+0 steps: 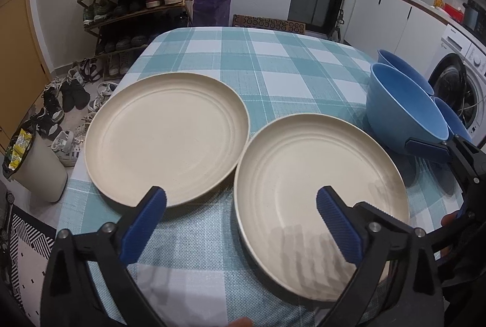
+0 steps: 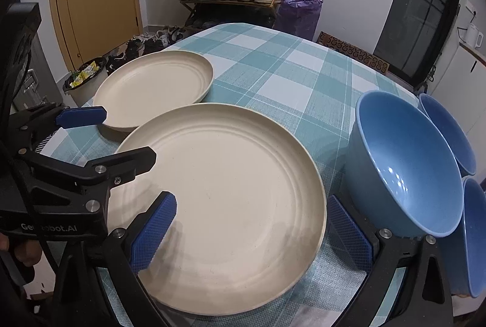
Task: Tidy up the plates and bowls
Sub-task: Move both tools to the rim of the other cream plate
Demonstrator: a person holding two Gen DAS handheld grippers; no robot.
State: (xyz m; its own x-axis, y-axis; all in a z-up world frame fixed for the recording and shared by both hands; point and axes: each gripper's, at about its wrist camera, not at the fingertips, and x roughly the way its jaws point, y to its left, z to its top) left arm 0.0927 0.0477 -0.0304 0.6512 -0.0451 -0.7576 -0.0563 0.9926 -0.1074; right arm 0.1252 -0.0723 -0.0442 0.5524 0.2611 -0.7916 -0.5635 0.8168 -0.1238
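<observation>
Both grippers stand wide open, holding nothing. The near cream plate [image 1: 319, 193] lies at one o'clock under the left gripper [image 1: 241, 199]; the blue bowls [image 2: 407, 163] sit at two o'clock of the right gripper [image 2: 252, 208] on the tabletop [image 2: 273, 69].

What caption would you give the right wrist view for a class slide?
Open right gripper over a cream plate, a second cream plate behind, three blue bowls alongside on a checked tablecloth.

Two cream plates [image 2: 218, 199] look matt and faintly speckled, with ridged rims. The blue bowls [image 2: 407, 163] shine glossy inside. The checked tablecloth [image 1: 273, 69] looks coarsely woven.
</observation>
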